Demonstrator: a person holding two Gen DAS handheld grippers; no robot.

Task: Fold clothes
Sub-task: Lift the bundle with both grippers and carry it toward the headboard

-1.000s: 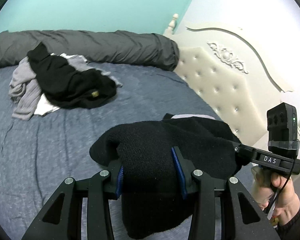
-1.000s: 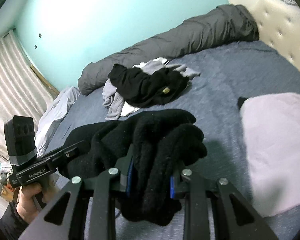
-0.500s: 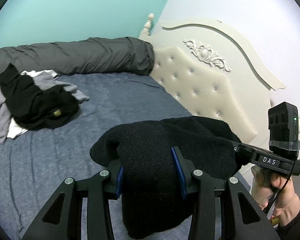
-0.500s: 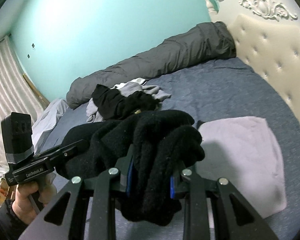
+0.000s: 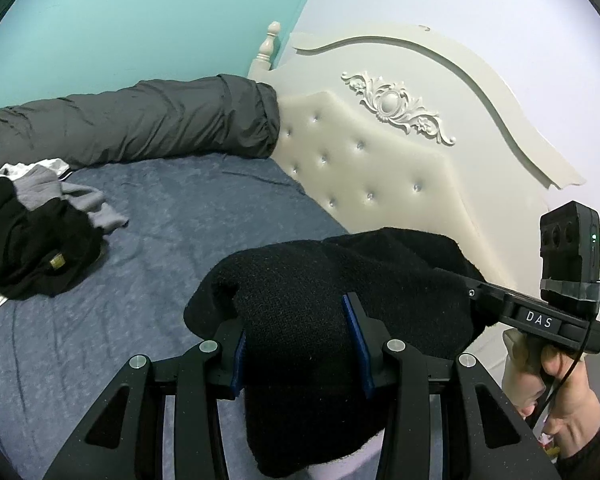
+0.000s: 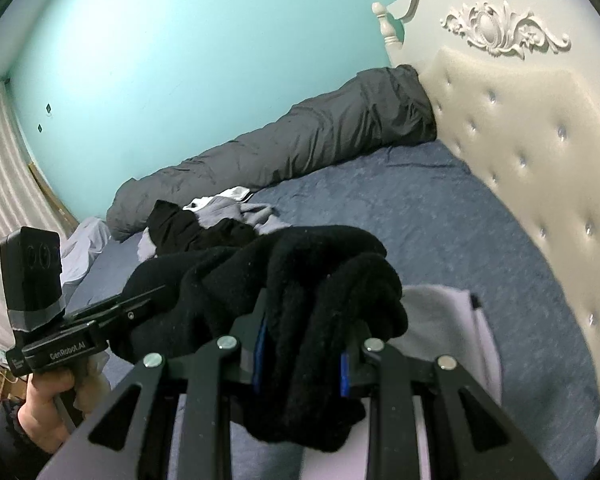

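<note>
Between both grippers, above the bed (image 5: 204,216), hangs 1 black fleece (image 5: 340,292). Left gripper (image 5: 298,344) clamped on its folded edge; right gripper (image 6: 300,350) clamped on a bunched part. Below right gripper: pale folded cloth (image 6: 440,320). Ahead-left of both: clothes pile (image 5: 32,248), then grey bolster (image 5: 140,120). Headboard (image 5: 380,168) to the right.

2 close wrist views (headboard (image 5: 380,168) shared)

Black left gripper (image 5: 300,344) with blue pads, silver screws; bare-skinned hand (image 5: 556,396), dark sleeve.
</note>
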